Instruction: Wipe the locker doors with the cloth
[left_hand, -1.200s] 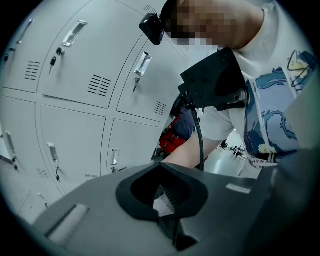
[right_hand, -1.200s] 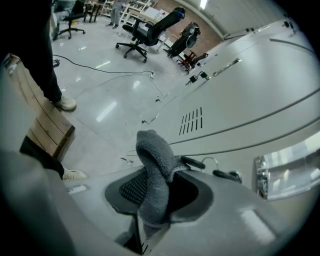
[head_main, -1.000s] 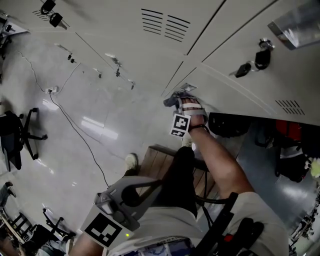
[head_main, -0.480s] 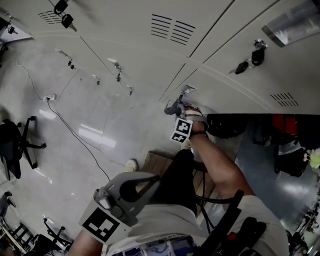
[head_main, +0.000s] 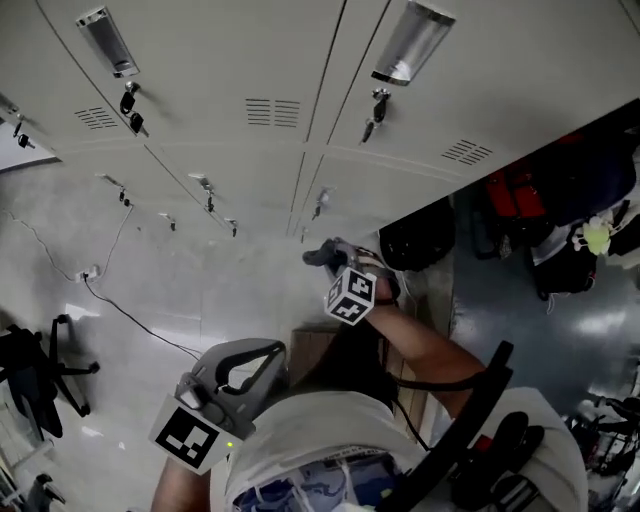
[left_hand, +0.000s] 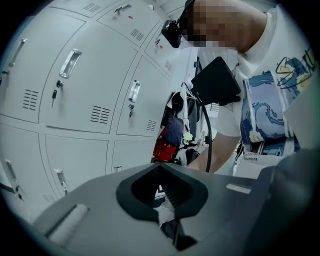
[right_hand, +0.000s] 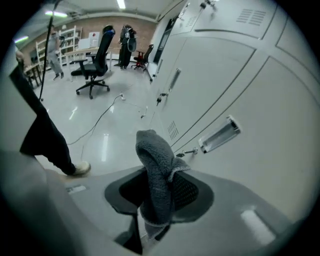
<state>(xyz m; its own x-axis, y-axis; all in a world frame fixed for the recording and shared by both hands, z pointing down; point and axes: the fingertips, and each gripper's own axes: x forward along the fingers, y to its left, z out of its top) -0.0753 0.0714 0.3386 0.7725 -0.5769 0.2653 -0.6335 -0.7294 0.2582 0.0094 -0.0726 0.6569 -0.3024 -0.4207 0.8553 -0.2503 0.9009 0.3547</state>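
Cloth (right_hand: 156, 165): one, clamped in right claw (right_hand: 157, 202).
Left claw (left_hand: 168, 226): together, empty.
Nearby: locker doors (right_hand: 235, 95), one office chair (right_hand: 94, 56).

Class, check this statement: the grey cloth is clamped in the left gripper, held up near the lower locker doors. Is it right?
No. The grey cloth is clamped in the right gripper, not the left, as the right gripper view shows. It is indeed held up near the lower locker doors.
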